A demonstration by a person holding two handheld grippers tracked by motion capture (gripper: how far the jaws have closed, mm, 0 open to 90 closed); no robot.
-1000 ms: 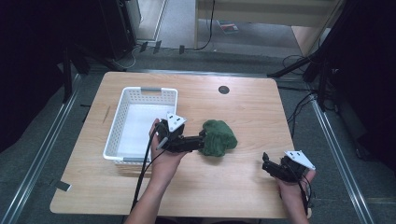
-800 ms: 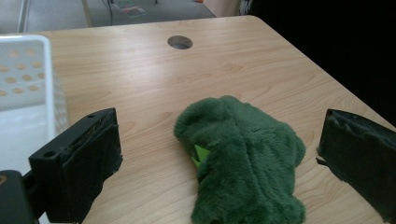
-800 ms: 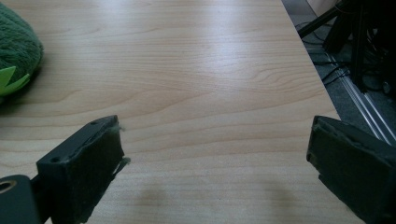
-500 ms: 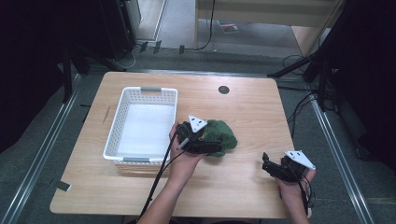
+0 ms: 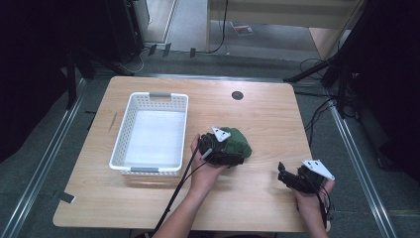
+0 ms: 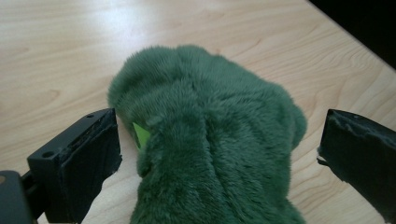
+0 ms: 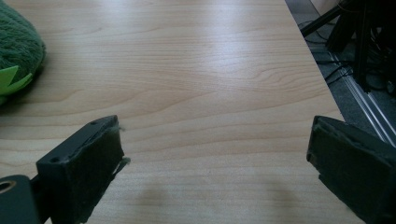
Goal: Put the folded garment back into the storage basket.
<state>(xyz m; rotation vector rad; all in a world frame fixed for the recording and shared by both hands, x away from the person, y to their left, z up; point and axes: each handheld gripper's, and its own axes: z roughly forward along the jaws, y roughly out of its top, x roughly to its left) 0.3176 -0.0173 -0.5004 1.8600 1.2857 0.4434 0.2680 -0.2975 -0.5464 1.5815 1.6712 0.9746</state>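
Two claws are in use over the wooden tabletop [image 5: 262, 114], and we record each in turn. We find the left claw [image 5: 236, 157] near the middle of the tabletop, lowered over the green plush toy [image 5: 236, 140]. In the left gripper view its jaws stand wide apart, one on each side of the green plush toy [image 6: 210, 140]; the left-hand pad sits just beside the fur, near a small light-green tag [image 6: 141, 135], while the right-hand pad stands clear of it. We see no squeeze on the fur, so we log this claw as open and straddling the toy, not gripping it. The toy lies on the tabletop, just at 3 o'clock of the white basket [image 5: 124, 144] and apart from it.

We find the right claw [image 5: 283, 177] at about 4 o'clock from the toy, near the front edge, well apart from it. In the right gripper view its jaws are spread wide over bare wood with nothing between them; the toy's edge [image 7: 18, 46] lies at 10 o'clock in that view.

A small dark round fitting [image 5: 237, 95] sits in the tabletop at 12 o'clock from the toy. The basket interior looks bare.
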